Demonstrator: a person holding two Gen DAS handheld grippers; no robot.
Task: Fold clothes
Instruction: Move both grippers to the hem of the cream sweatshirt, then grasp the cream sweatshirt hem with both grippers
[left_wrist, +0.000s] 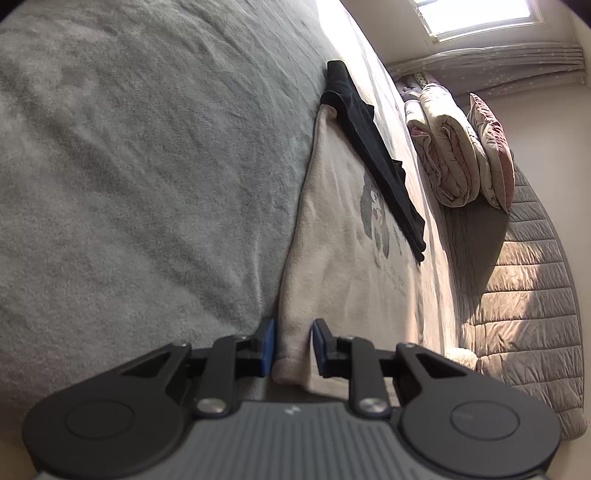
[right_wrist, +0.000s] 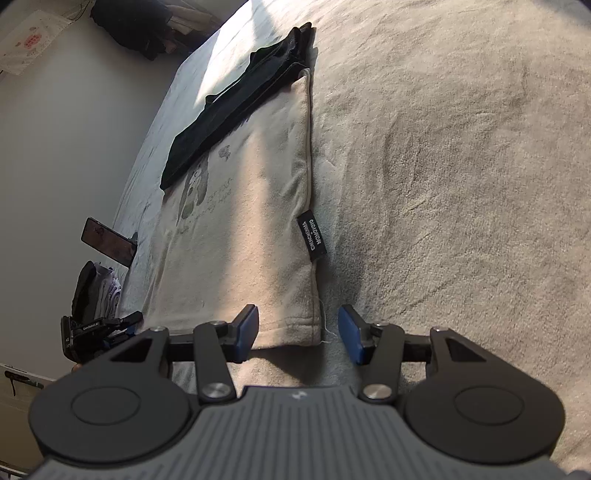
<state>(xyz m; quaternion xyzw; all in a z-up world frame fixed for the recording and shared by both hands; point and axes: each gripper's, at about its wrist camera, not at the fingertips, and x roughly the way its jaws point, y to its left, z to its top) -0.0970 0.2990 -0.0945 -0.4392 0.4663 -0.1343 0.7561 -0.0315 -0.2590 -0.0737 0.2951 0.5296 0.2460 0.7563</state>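
A cream fleece garment (left_wrist: 332, 258) with a grey animal print lies flat on the grey bed blanket (left_wrist: 147, 184). A folded black garment (left_wrist: 373, 155) rests across its far end. My left gripper (left_wrist: 293, 347) has its jaws narrow around the near corner of the cream garment, the left pad touching the cloth and a thin dark gap at the right pad. In the right wrist view the cream garment (right_wrist: 251, 221) shows a black side label (right_wrist: 312, 236), with the black garment (right_wrist: 236, 103) beyond. My right gripper (right_wrist: 298, 332) stands open, the garment's other near corner between its pads.
A rolled quilt (left_wrist: 454, 147) and a pillow (left_wrist: 495, 155) sit at the bed's far side on a quilted cover (left_wrist: 524, 295), under a window (left_wrist: 480, 14). In the right wrist view, a phone on a stand (right_wrist: 109, 242) and a black device (right_wrist: 96, 328) sit at the bed's left edge.
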